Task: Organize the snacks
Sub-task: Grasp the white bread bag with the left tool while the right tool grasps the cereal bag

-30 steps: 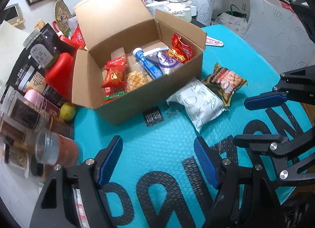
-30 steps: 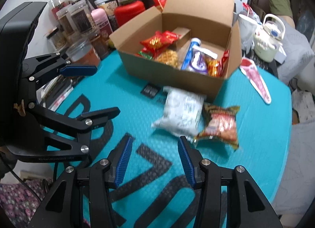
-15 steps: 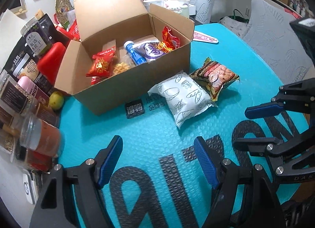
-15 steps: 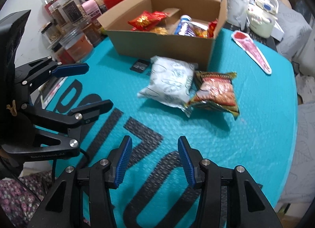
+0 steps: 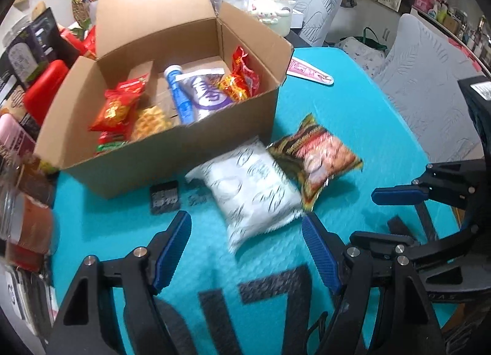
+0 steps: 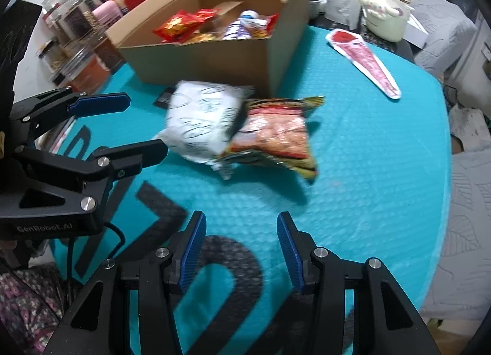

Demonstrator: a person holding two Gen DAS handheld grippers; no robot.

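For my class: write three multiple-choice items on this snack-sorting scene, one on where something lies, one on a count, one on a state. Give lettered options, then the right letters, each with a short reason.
1. Where does the white snack bag lie?
A. Inside the cardboard box
B. On the teal mat in front of the box
C. Between the right gripper's fingers

2. How many snack bags lie on the teal mat just in front of the box?
A. Two
B. Four
C. None

3. What state is the cardboard box in?
A. Taped shut
B. Open and bare inside
C. Open with snacks inside

Answers:
1 B, it rests on the mat against the box's front wall.
2 A, the white bag and the red and brown snack bag beside it.
3 C, the flap stands up and packets show inside.
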